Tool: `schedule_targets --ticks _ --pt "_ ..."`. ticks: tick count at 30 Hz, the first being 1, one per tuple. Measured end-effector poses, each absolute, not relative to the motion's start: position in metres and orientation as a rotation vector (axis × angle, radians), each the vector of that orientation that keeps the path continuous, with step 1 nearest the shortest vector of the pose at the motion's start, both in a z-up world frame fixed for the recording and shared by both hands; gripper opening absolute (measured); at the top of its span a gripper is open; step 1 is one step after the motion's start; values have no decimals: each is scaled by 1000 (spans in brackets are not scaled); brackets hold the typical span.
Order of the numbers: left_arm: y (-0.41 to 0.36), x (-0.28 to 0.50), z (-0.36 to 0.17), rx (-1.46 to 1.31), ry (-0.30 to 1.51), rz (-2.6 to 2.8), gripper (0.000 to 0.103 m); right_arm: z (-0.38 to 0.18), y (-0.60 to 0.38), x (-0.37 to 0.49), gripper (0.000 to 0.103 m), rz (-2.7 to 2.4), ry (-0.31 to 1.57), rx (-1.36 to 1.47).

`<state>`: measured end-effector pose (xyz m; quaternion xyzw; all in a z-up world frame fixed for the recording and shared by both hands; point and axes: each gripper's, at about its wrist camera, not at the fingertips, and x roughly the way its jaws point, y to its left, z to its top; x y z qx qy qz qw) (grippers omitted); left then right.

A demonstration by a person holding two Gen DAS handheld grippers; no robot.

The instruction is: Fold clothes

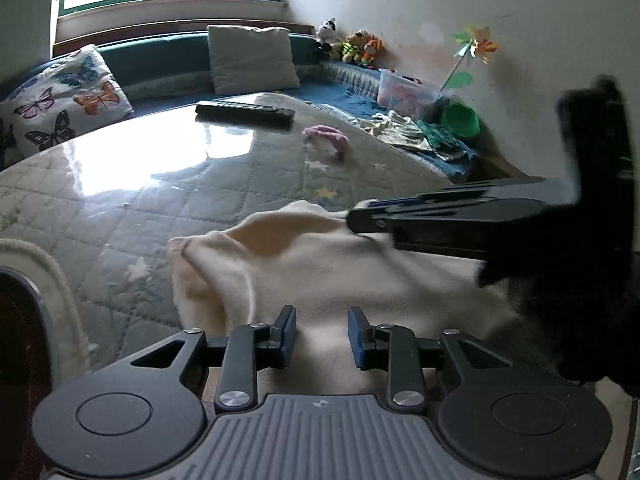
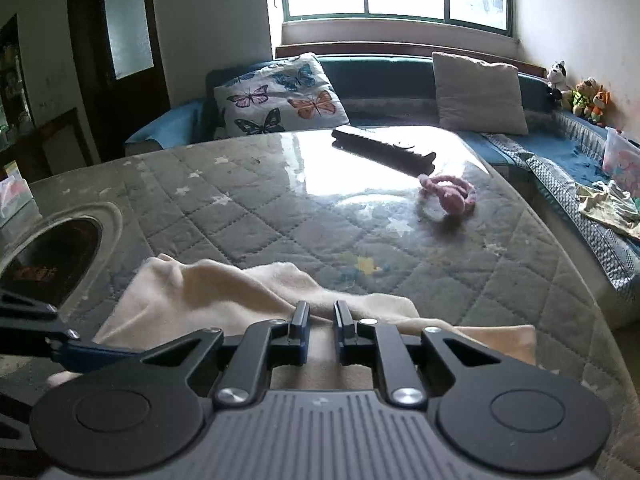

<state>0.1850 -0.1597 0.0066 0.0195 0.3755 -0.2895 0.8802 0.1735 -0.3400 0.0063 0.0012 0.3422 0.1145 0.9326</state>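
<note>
Cushions [image 2: 280, 96] two, garment [image 1: 320, 260] one, remote [image 2: 384, 150] one.

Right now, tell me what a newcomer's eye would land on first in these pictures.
First, the cream garment rumpled at the near edge of the quilted table, with the left gripper and right gripper over it, jaws apart and nothing pinched. Next, the window glare on the tabletop, beside the black remote and pink toy. Behind, the butterfly pillow brightens the blue sofa.
</note>
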Motion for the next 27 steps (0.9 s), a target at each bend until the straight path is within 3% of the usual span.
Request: schedule_targets --ticks 2,6,9,18,27 --pt "-153 183 10 28 774 -590 36 14 -337 163 29 258 694 -18" --pt "-142 179 12 16 774 -561 39 26 -326 141 29 327 702 -62" --pt "-133 172 11 9 772 -520 48 24 -313 125 34 365 711 -106" --pt "-102 159 0 -36 803 -440 51 3 -257 71 40 412 659 -342" --pt "-87 143 5 -79 781 -409 62 14 -291 38 47 313 649 -198"
